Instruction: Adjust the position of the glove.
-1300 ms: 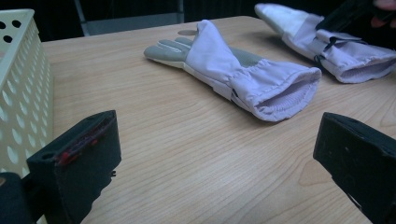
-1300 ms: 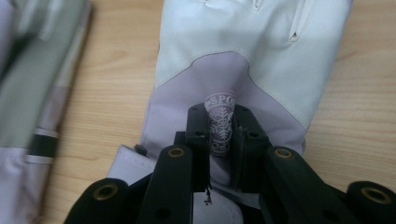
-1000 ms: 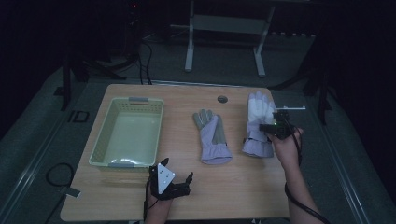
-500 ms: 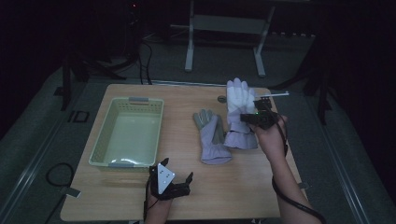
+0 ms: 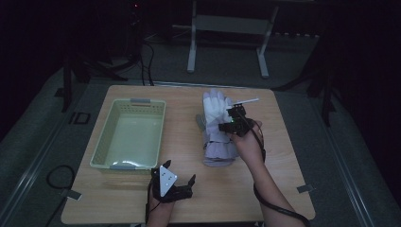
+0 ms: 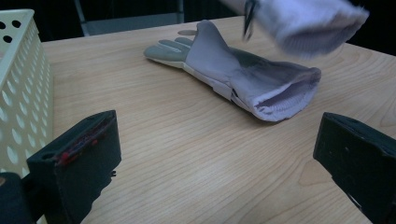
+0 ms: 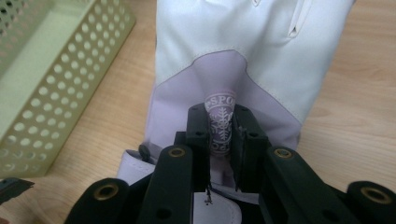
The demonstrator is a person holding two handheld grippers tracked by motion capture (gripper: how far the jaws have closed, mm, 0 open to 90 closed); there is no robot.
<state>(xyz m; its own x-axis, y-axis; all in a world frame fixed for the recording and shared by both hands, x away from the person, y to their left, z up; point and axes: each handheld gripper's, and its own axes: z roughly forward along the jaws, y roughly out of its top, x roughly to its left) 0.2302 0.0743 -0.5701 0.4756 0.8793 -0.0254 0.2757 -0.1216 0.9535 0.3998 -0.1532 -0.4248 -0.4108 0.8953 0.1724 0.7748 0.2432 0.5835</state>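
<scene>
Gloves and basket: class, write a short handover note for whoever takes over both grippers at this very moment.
Right gripper: shut on the white glove, pinching its wrist tab, holding it lifted above the table over the other glove.
Left gripper: open, holding nothing, near the front table edge beside the basket.
Grey glove: flat on the table, cuff toward the left gripper.
Basket: nothing in it.
Done: one glove picked up.
Left: probably carry the held glove into the basket, then fetch the grey glove.
</scene>
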